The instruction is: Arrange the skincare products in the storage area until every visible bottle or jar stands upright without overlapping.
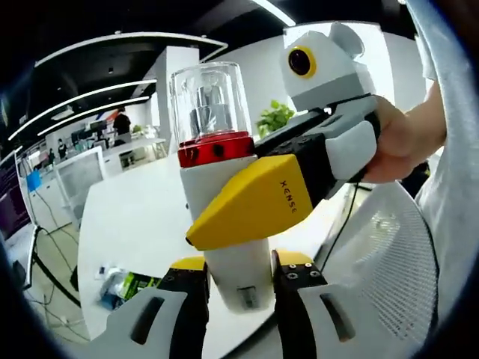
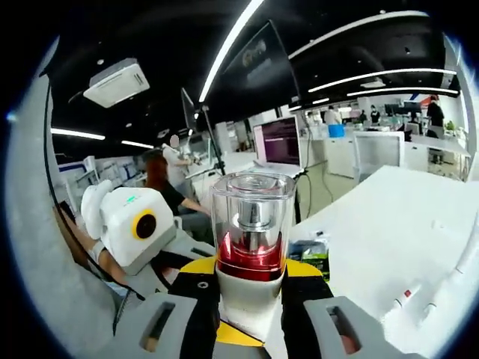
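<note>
White body: a pump bottle (image 1: 228, 187) with a red collar and a clear cap over a silver pump head, held up in the air between both grippers, well above the white table (image 1: 135, 217).
Left gripper (image 1: 239, 288): clenched on the bottle's base, its dark jaws touching the white body on either side in the left gripper view.
Right gripper (image 1: 247, 202): entering the left gripper view from the right, a yellow jaw lying across the bottle's middle, just under the red collar; a person's hand (image 1: 404, 142) grips its handle.
Right gripper view: that gripper's own jaws press the bottle (image 2: 251, 247) from both sides below the collar; clamped on it.
Bottle pose: roughly upright along the jaws in each view.
Table items: a green-and-black packet (image 2: 314, 250) lies behind the bottle, and a white tube with a red mark (image 2: 404, 299) lies at the lower right.
Background: an office with desks, monitors and people.
</note>
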The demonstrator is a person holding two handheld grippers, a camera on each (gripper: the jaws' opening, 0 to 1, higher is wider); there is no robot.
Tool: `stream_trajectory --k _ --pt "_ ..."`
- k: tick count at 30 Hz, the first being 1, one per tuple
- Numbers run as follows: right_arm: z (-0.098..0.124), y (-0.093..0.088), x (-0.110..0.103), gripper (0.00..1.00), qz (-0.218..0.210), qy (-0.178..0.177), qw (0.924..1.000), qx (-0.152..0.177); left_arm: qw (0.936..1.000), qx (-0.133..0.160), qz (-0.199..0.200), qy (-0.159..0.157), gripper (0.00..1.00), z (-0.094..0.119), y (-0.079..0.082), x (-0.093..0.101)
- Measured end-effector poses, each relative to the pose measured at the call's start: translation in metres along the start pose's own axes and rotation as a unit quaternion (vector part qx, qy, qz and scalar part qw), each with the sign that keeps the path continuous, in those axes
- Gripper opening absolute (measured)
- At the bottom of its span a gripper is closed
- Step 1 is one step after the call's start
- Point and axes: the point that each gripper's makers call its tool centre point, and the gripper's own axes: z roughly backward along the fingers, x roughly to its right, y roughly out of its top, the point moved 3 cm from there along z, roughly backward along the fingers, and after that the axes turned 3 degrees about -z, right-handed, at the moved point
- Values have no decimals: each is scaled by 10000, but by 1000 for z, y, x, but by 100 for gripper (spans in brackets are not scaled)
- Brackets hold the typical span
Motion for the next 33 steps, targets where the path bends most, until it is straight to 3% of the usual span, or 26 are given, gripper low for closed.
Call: stream_trajectory --k 8,14,21,33 --pt "24 7 27 25 -205 -375 9987 294 9998 -37 179 -9 33 -2 -2 -3" --pt "54 7 54 25 -330 -813 9952 442 9998 -122 113 -81 29 -2 -4 0" --pt "86 1 82 25 -525 -1321 9885 516 9991 85 408 -62 30 1 2 -8" --pt "104 7 101 25 -550 -1700 9820 613 9993 104 366 -30 29 2 3 -8"
